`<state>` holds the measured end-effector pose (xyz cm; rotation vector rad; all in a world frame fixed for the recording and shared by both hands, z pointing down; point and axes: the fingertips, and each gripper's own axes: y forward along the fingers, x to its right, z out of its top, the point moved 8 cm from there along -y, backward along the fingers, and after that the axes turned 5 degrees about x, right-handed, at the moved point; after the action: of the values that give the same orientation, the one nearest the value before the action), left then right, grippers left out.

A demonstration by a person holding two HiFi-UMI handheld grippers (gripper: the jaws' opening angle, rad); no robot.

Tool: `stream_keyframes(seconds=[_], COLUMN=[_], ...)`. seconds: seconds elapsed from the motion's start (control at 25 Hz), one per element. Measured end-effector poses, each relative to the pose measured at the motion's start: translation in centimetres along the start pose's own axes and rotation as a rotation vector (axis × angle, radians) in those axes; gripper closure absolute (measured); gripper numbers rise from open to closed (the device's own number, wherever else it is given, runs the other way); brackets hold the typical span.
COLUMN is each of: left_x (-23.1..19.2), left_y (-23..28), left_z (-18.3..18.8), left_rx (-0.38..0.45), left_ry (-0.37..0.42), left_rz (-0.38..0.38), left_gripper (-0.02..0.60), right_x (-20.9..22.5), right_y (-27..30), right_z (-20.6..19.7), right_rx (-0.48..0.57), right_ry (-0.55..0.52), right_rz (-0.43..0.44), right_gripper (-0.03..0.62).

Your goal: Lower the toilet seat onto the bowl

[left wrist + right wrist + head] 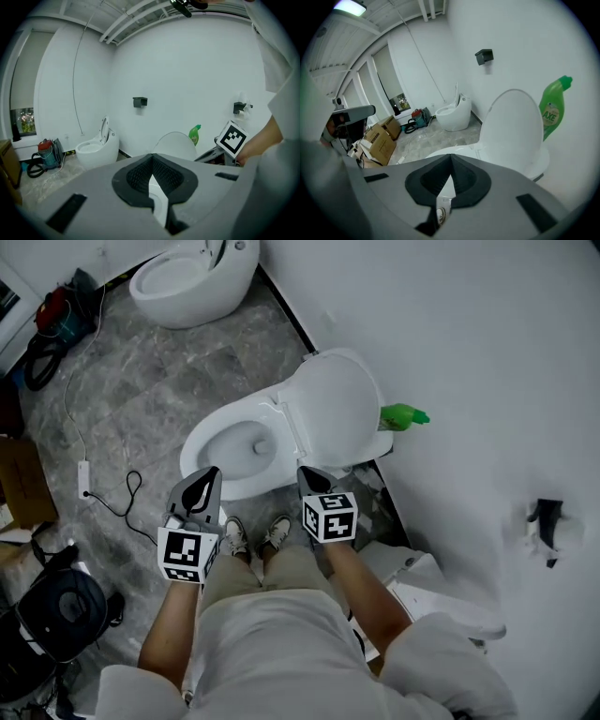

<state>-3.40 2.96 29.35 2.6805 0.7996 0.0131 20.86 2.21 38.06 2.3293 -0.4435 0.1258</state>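
**Standing at the toilet with the seat up and both tools closed**

Facing the toilet from the front, the person holds the left tool and the right tool side by side just short of the bowl, touching nothing. Each gripper view shows its own jaws brought together at the tips with nothing caught between them: the left tool aims at the white wall, the right tool at the bowl's near edge.

The toilet seat is raised. It stands upright behind the bowl as a smooth white oval against the wall, and the right gripper view shows it close ahead. Whether seat and lid are two separate pieces there cannot be told.

A green bottle stands just beside the raised seat on the right, against the wall. A second toilet sits well apart across the grey floor, its own seat up too. The person's two shoes rest on the floor between the tools, just in front of the bowl.
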Motion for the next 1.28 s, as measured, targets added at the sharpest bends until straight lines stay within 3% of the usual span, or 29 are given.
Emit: stream_keyframes(seconds=[0.4,0.84,1.28], left_x=[2.8,3.2,1.6], left_y=[0.5,-1.9,-7.4], left_z=[7.2,13.4,19.5], left_rx=[0.107,0.240,0.403], left_ry=[0.109,0.217,0.244], left_rz=[-0.041,-0.025,0.009], left_gripper=[0.575,0.575,0.575], right_x=[4.3,4.1,3.4], right_y=[-8.1,-14.3,-22.0], right_z=[4.7,11.9,16.0], right_rx=[0.229,0.483,0.655], right_ry=[0.058,0.025,-0.006], right_rz=[-0.088,-0.091,-0.148], right_gripper=[0.597,0.597,0.597])
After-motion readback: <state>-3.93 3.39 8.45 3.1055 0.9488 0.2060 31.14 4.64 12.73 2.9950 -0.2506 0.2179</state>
